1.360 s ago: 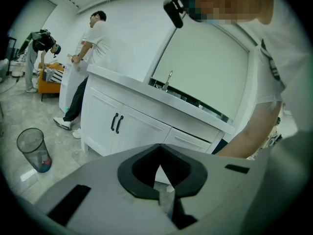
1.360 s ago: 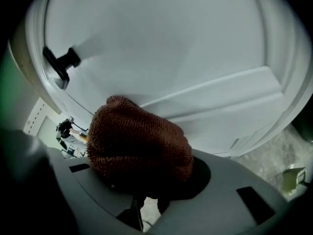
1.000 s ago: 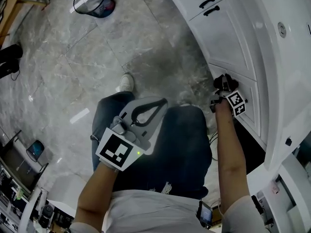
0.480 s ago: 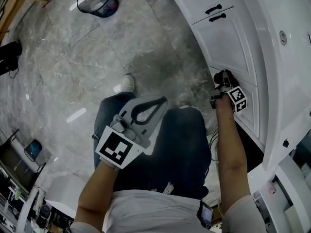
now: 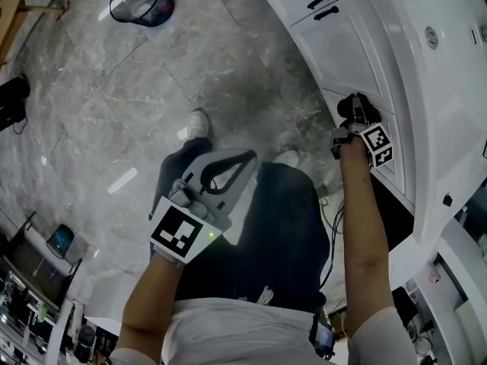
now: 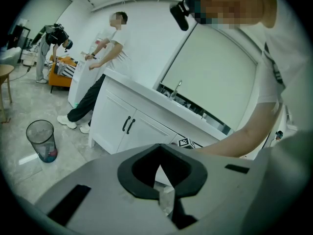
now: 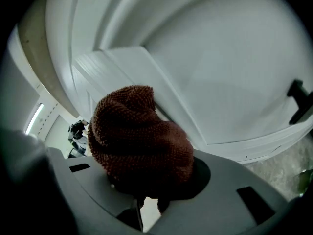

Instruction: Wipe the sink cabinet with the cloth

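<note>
The brown cloth is scrunched up in the right tool. It touches the white sink cabinet door.

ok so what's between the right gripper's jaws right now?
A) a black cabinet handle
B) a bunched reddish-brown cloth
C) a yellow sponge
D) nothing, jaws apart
B: in the right gripper view, the right gripper has its jaws closed on a bunched reddish-brown cloth, held close up to the white cabinet door.
</note>
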A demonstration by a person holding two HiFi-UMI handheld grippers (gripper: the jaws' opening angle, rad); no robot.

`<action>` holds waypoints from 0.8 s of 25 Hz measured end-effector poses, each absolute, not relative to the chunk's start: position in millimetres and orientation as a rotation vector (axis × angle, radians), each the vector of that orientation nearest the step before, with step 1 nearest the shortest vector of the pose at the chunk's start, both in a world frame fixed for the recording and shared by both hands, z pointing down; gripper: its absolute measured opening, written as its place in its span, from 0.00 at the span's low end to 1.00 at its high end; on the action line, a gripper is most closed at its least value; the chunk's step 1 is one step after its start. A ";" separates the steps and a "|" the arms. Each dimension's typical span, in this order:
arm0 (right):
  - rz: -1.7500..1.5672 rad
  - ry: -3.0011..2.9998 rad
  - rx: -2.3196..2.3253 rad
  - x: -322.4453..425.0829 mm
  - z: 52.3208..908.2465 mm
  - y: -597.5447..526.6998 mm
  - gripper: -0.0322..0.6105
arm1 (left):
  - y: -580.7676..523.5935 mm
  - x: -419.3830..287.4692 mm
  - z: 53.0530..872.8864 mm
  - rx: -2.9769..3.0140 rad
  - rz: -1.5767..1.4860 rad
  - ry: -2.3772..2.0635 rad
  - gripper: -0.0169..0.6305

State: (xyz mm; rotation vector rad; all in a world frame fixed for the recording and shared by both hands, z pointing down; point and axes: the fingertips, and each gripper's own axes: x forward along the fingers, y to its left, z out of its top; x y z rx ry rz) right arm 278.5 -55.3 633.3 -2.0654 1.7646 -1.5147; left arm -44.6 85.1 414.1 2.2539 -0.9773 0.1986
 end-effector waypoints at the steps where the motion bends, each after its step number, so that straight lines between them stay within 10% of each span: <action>1: -1.498 1.777 -2.062 278.0 625.6 -55.7 0.21 | 86.6 -43.3 411.8 2.260 0.202 -0.965 0.04; 20: -1.270 1.828 -2.050 295.4 514.4 22.7 0.21 | 81.8 16.2 382.3 2.450 0.160 -0.627 0.04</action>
